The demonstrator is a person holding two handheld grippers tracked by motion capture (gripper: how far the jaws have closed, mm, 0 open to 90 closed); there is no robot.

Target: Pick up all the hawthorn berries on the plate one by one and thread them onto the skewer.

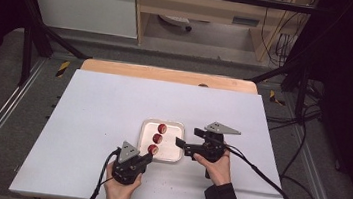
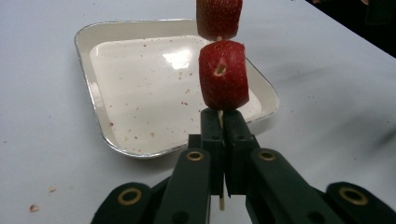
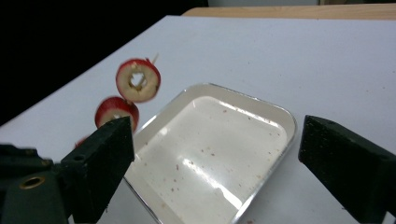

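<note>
The white worktop [image 1: 113, 102] spans most of the high view, with a strip of bare wood showing along its far edge. Near the person's side of it sits a shallow tray [image 1: 171, 151] with rounded corners and a thin metal rim; its pale inside is bare apart from small reddish specks, as the left gripper view shows [image 2: 140, 93].

The right gripper [image 1: 179, 142] is held just beside the tray's right edge, pointing left toward it. Its jaws stand wide apart with nothing between them, and in the right gripper view they frame the tray [image 3: 210, 154].

The left gripper [image 1: 146, 157] is at the tray's near left corner, pointing away from the person. Its jaws are pressed tightly together on a thin wooden skewer [image 2: 220, 115], which passes between them and sticks out a little behind.

The skewer rises from the left gripper over the tray's left side and carries three red fruit pieces [image 1: 158, 138] in a row, spaced apart. In the left gripper view the nearest piece [image 2: 222, 74] sits just above the jaw tips. The right gripper view shows the pieces [image 3: 138, 80] as cored rings with pale flesh inside, and the skewer's tip pokes out past the farthest one.
</note>
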